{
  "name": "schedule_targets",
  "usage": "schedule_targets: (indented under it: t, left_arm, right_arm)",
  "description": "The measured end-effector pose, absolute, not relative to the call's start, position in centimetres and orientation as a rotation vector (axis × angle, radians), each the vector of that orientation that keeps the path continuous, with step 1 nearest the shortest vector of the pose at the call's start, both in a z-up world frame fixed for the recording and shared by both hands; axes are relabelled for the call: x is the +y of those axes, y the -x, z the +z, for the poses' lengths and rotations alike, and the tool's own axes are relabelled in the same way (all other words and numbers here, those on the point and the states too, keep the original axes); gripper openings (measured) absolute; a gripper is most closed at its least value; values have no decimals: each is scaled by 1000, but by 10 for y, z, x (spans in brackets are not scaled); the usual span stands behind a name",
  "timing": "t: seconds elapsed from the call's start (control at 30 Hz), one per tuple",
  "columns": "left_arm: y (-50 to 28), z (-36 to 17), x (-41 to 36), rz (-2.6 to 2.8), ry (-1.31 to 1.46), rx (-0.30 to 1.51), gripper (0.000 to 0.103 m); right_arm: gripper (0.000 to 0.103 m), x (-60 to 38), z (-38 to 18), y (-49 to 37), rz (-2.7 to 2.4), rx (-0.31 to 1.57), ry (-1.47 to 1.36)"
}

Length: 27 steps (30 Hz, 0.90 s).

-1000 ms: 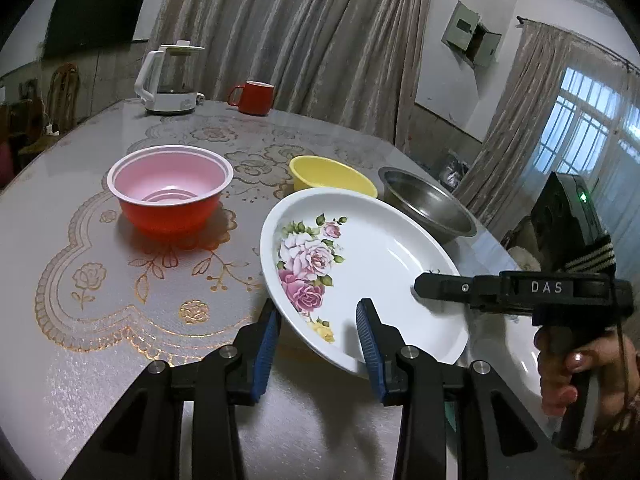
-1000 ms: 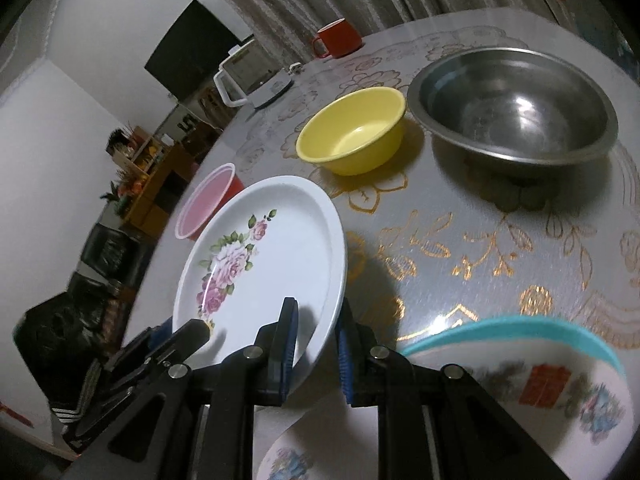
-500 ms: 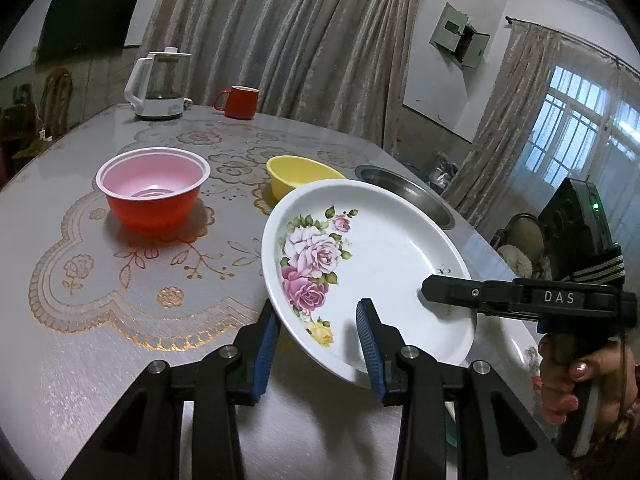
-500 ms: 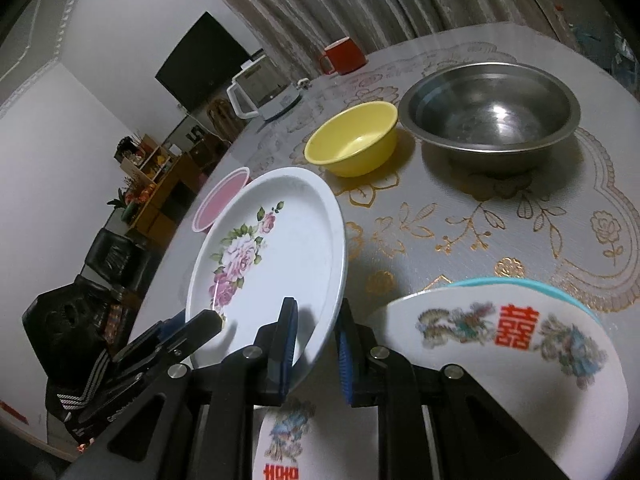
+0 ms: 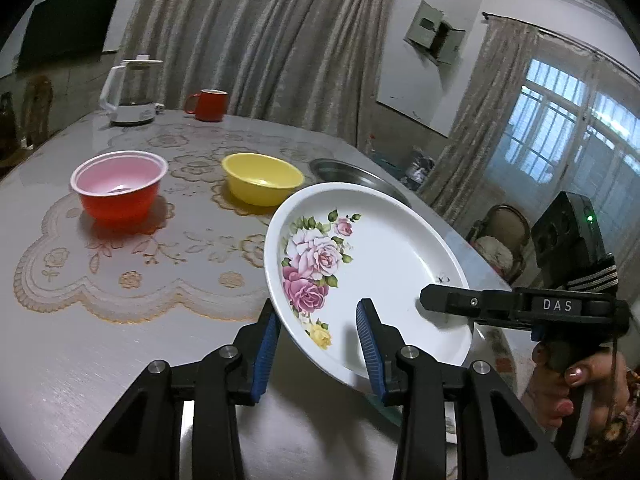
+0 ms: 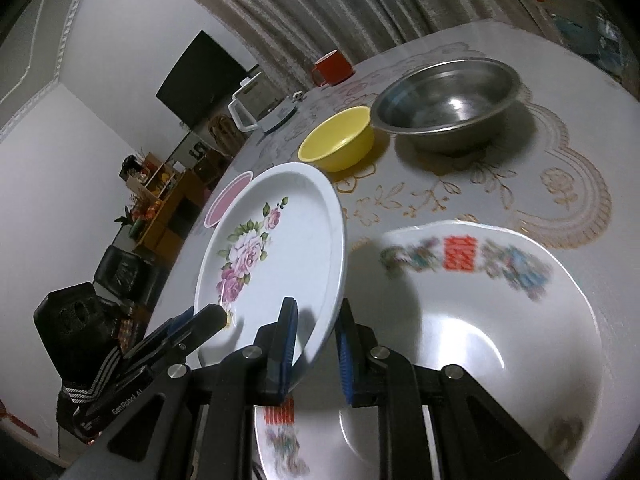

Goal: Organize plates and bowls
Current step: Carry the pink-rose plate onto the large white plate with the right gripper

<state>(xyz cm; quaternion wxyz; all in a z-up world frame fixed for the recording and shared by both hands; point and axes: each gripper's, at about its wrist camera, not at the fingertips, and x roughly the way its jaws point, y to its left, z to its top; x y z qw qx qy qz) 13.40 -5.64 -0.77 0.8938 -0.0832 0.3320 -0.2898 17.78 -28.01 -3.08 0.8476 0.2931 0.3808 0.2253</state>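
Rose plate (image 6: 276, 240), rim pinched by right hand-held gripper (image 6: 314, 344), tilts above table (image 5: 120, 320).

The white plate with pink roses (image 5: 372, 272) is tilted, off the table, its rim between the right gripper's (image 6: 314, 354) blue pads. Below it lies a white plate with red characters (image 6: 472, 340). Farther on the table stand a red bowl (image 5: 119, 190), a yellow bowl (image 5: 262, 178) and a steel bowl (image 6: 446, 106), all upright and apart.

Dim indoor light, fisheye-warped edges
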Motion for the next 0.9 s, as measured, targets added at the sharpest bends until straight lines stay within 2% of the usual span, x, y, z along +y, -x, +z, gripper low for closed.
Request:
schedule_targets:
  t: [0.9]
  left_arm:
    - [-89, -6, -127, -721, 38, 731, 39]
  right_arm:
    - [19, -337, -56, -102, 353, 813, -729]
